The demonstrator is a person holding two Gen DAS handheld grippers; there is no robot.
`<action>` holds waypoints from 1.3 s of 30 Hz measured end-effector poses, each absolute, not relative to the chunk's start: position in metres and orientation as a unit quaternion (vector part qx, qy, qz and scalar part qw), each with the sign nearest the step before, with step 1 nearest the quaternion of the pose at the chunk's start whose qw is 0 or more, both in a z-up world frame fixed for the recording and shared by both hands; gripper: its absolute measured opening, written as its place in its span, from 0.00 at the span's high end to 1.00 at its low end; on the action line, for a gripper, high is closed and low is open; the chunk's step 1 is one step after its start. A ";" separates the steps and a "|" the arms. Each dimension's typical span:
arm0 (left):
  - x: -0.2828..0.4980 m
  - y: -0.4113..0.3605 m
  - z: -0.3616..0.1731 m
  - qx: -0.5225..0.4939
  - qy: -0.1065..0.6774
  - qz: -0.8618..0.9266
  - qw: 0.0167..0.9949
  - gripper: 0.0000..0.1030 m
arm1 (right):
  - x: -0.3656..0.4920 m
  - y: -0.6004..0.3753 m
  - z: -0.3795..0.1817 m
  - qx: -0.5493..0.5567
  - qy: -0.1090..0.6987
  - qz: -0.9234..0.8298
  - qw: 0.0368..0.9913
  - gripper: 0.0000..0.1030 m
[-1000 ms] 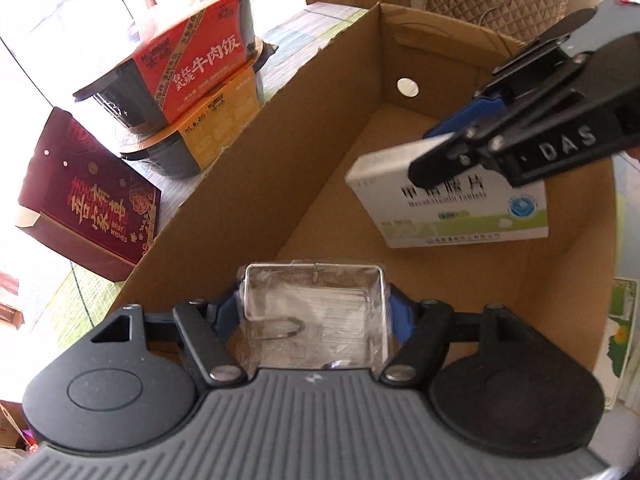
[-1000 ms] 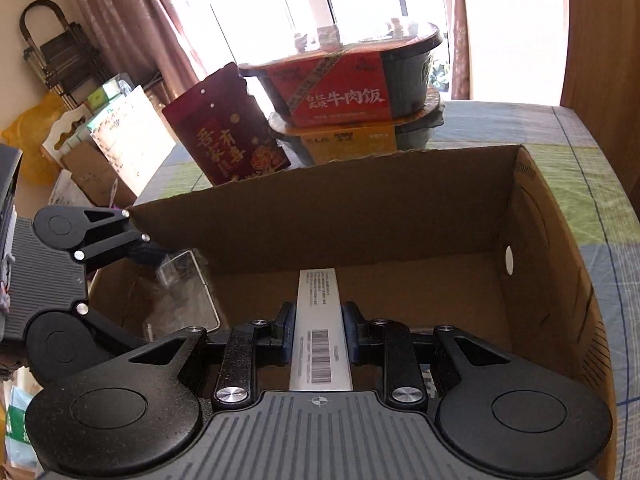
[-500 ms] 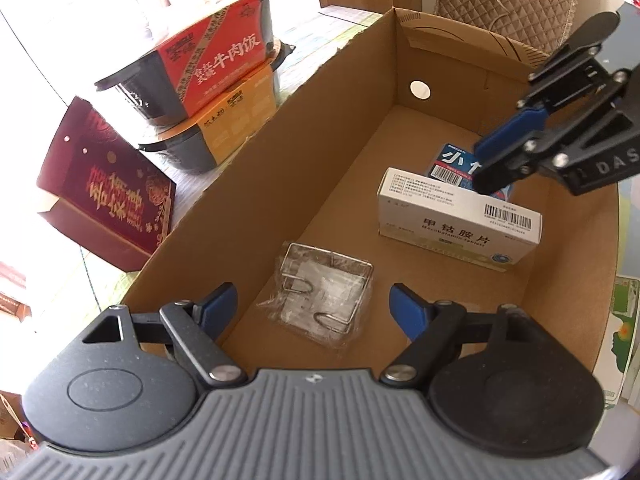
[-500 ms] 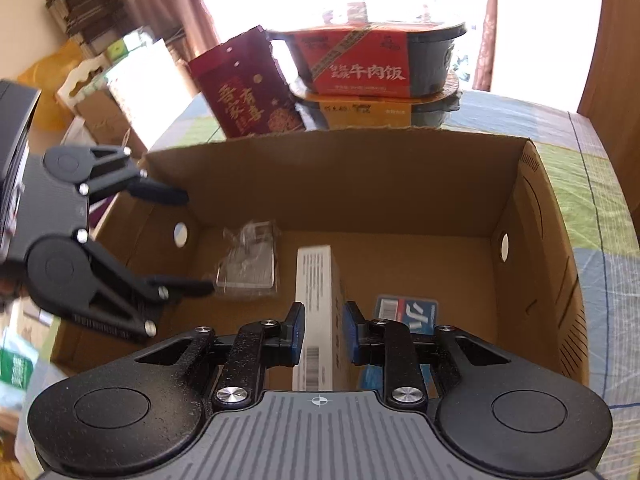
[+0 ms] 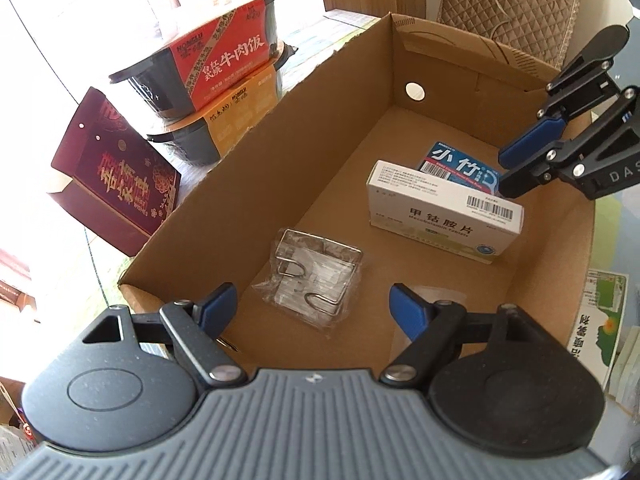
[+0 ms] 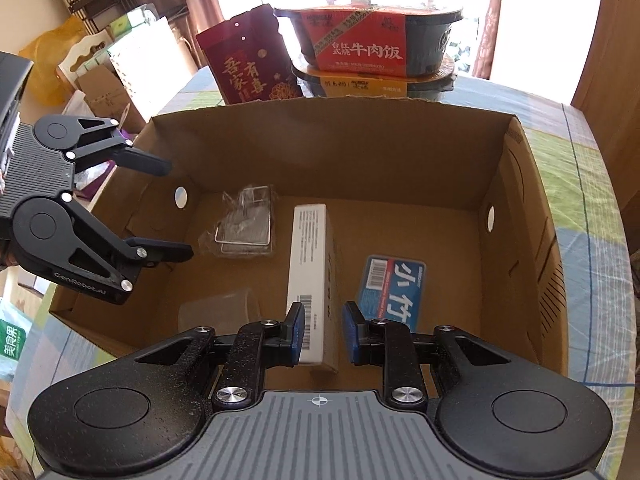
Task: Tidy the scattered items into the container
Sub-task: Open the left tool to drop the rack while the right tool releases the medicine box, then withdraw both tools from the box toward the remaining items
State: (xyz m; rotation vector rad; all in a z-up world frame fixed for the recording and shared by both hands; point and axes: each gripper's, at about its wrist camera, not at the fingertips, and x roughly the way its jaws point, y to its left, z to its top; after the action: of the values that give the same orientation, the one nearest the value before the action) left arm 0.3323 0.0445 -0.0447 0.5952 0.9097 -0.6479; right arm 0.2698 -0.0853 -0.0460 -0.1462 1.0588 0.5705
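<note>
Both tongs gape empty over the cardboard box (image 5: pixel 280 128) — only the right view shows a clear cup (image 6: pixel 218 312) beside the white medicine box (image 6: pixel 310 264).

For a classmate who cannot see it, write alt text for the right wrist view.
An open cardboard box holds a white carton, a blue packet, a bagged wire rack and a clear cup. Both grippers hover open and empty.

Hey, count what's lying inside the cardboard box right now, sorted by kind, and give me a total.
White medicine box: 1
Blue floss pack: 1
Bagged metal hook rack: 1
Clear plastic cup: 1
Total inside the cardboard box: 4
</note>
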 end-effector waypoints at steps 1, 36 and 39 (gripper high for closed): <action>0.331 0.044 -0.044 0.277 0.425 -0.302 0.807 0.22 | 0.269 -0.086 -0.046 -0.069 0.498 0.267 0.822 0.73; 0.287 0.041 -0.003 0.254 0.397 -0.266 0.841 0.04 | 0.246 -0.121 -0.015 -0.063 0.426 0.195 0.881 0.00; 0.283 0.042 0.001 0.250 0.393 -0.263 0.845 0.04 | 0.245 -0.126 -0.013 -0.059 0.424 0.191 0.883 0.00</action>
State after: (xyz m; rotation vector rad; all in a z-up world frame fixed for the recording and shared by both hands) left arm 0.2825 0.0422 0.0014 0.5275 0.8302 -0.5554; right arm 0.2448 -0.1257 -0.0125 -0.1226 0.8822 0.3969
